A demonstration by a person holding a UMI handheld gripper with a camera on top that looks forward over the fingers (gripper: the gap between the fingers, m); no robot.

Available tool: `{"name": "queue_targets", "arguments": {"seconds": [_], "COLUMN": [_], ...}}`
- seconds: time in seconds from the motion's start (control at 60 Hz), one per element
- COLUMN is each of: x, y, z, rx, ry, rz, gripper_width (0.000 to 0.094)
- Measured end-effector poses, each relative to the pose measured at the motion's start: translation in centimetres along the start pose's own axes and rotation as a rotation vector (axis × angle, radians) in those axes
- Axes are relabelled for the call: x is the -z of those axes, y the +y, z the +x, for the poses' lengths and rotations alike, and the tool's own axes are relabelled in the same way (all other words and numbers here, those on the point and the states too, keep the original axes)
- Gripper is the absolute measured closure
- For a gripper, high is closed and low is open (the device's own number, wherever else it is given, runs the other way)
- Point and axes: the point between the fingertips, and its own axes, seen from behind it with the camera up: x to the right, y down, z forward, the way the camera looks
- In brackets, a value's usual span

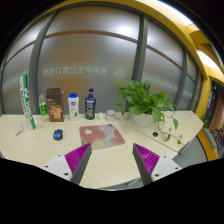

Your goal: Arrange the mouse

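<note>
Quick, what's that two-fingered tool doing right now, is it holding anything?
Tool: open, holding nothing. The small dark mouse lies on the pale tabletop, well beyond its purple-padded fingers.

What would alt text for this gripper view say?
The open jaws of a gripper hover over a pale table, well short of a small mouse beside a pink mat. Bottles and a plant stand behind.
</note>
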Motion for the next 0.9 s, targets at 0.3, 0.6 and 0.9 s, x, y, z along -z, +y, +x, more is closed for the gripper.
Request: {"name": "queue_targets", "arguments": {"seconds": [0.3,0.6,0.9], "x": [-1.1,-8.6,-20.8], "y": [6.4,10.6,7.0], "z": [-3.5,-17.8,-31.5], "rx": [0.037,0.098,0.092], "ry": [-0.055,-0.308,-0.438], "rz": [-0.131,-0.251,-0.249], "gripper_width": [0.0084,0.0083,0.0086]}}
